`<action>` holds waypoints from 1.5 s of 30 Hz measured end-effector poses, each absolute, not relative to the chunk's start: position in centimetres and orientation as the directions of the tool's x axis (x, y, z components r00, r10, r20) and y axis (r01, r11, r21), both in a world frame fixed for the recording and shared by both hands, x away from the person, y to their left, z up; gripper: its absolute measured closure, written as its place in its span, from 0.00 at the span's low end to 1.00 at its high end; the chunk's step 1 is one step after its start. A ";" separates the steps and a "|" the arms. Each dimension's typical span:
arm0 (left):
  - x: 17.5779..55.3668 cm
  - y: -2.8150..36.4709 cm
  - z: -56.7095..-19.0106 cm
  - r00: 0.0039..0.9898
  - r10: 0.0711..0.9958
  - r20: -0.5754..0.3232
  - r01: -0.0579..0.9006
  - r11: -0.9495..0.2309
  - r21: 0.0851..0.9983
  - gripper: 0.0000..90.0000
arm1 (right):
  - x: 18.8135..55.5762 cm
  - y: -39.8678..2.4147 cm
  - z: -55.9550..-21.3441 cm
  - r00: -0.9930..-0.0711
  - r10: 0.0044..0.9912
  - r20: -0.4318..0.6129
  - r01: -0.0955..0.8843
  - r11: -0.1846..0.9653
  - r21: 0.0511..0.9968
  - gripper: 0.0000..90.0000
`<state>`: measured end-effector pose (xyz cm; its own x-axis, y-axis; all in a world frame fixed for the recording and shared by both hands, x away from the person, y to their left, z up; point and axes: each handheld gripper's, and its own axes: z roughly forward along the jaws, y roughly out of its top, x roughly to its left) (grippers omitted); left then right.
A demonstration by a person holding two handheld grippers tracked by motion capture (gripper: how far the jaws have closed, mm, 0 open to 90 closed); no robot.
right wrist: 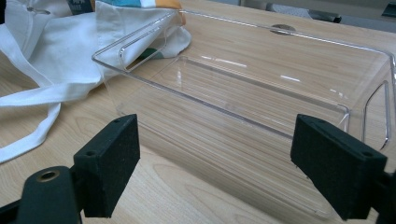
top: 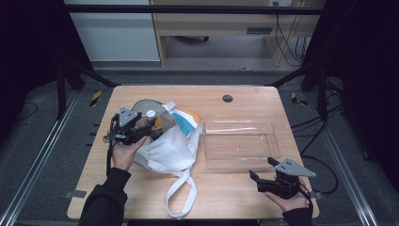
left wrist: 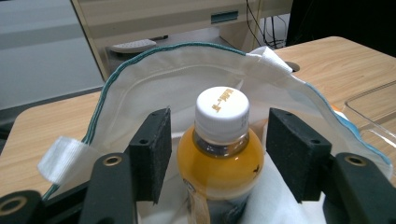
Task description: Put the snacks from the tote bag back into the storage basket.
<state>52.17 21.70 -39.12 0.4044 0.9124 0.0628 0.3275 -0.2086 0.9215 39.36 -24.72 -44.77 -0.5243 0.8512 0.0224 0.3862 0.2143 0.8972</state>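
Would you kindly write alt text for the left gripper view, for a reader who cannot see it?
A bottle of orange drink with a white cap stands between the left gripper's two open black jaws, with gaps on both sides. It sits inside a white cloth bag with teal-edged rim, on a wooden table.

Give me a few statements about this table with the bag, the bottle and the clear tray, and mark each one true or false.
1. The bottle has a white cap and holds orange liquid. True.
2. The left claw squeezes the bottle tightly. False: its pads stand on either side of it with gaps showing.
3. The bottle stands inside the white cloth bag. True.
4. The clear tray holds a bottle. False: it is empty.
5. The right claw grips the tray's rim. False: it is open, just short of the tray.
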 end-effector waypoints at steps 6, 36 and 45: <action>52.9 21.1 -39.4 0.389 0.919 0.060 0.323 -0.197 0.926 0.49 | 39.4 -24.7 -44.9 -0.524 0.851 0.025 0.389 0.213 0.896 0.18; 53.8 19.8 -40.2 0.325 0.945 0.045 0.332 -0.159 0.930 0.65 | 39.5 -24.7 -45.0 -0.525 0.850 0.030 0.396 0.213 0.893 0.18; 53.5 20.0 -39.8 0.314 0.949 0.039 0.334 -0.148 0.931 0.65 | 39.5 -24.7 -45.0 -0.524 0.851 0.032 0.397 0.211 0.893 0.18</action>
<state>53.54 19.96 -39.82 0.3139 0.9487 0.0386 0.3340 -0.1484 0.9308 39.51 -24.71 -45.00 -0.5244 0.8508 0.0323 0.3969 0.2108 0.8933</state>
